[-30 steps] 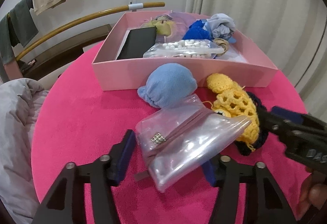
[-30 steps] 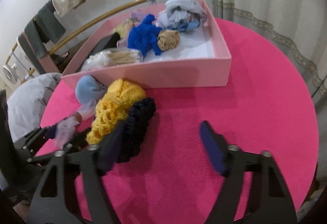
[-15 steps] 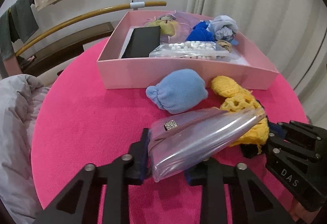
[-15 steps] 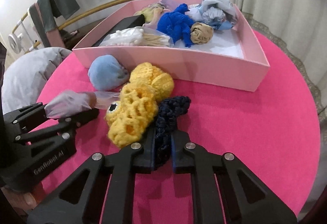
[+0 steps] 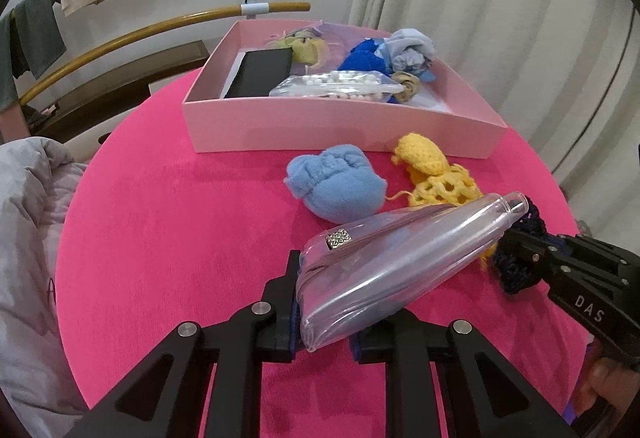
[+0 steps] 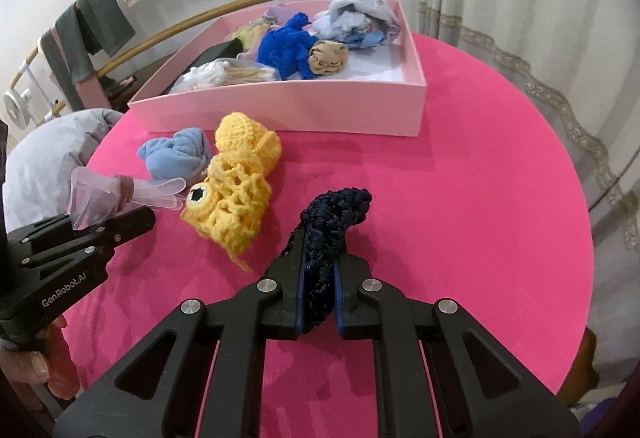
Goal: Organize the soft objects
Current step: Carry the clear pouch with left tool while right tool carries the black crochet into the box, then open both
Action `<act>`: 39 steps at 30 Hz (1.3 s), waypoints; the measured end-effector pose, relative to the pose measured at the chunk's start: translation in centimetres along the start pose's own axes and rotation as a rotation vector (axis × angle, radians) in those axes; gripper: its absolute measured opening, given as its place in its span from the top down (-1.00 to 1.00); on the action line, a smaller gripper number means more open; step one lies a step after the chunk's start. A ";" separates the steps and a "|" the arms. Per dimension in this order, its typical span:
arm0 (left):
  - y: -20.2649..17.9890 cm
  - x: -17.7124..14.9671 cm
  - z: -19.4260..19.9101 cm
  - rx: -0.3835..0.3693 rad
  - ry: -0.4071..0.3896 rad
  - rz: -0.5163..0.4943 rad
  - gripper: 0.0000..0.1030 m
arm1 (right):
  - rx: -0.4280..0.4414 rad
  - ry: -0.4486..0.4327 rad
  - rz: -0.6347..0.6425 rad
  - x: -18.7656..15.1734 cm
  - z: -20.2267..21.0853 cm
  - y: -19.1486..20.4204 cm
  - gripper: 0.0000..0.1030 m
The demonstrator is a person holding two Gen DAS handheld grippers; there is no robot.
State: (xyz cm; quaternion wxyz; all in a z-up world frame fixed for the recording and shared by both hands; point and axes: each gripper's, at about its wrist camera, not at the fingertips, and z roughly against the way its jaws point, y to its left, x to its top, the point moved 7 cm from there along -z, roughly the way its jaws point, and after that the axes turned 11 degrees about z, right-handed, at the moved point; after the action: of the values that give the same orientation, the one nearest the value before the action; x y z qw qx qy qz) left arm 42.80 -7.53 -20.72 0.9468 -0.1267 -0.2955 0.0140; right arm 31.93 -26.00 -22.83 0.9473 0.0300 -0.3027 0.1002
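Glossy clear plastic pouch (image 5: 384,270); matt crocheted yarn toy (image 6: 236,194).

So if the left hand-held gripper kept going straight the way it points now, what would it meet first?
Probably the light blue plush: it lies straight past the clear pouch clamped in the left hand-held gripper, with the pink box behind; depth is uncertain.

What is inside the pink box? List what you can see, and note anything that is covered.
In the pink box: a blue knit, tan bundle, pale cloths, black case, bag of white beads. Whatever lies under these is hidden.
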 end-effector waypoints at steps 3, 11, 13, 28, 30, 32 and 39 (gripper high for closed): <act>-0.5 -0.3 0.9 -0.007 -0.009 -0.004 0.71 | 0.006 -0.025 -0.015 -0.1 1.1 -0.2 0.81; -1.4 -0.8 4.5 0.007 -0.064 -0.021 0.71 | 0.026 -0.109 0.006 1.3 4.9 1.1 0.81; -1.6 -0.8 5.6 0.019 -0.086 -0.025 0.71 | 0.031 -0.125 0.014 1.6 5.6 1.7 0.81; -1.6 0.6 13.1 0.041 -0.214 -0.022 0.71 | 0.042 -0.225 0.051 4.3 9.5 3.4 0.81; -1.6 0.9 14.0 0.039 -0.227 -0.021 0.71 | 0.040 -0.234 0.059 4.7 9.9 3.5 0.81; -1.9 1.2 14.6 0.038 -0.238 -0.023 0.71 | 0.039 -0.244 0.066 5.1 10.2 3.5 0.81; -2.5 2.2 15.1 0.033 -0.258 -0.020 0.71 | 0.029 -0.267 0.078 6.4 10.8 3.5 0.81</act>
State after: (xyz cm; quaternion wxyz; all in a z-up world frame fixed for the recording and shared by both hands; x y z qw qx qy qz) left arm 35.97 -6.18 -6.90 0.9029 -0.1055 -0.4160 0.0254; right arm 30.14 -22.78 -10.34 0.8933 0.0448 -0.4258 0.1366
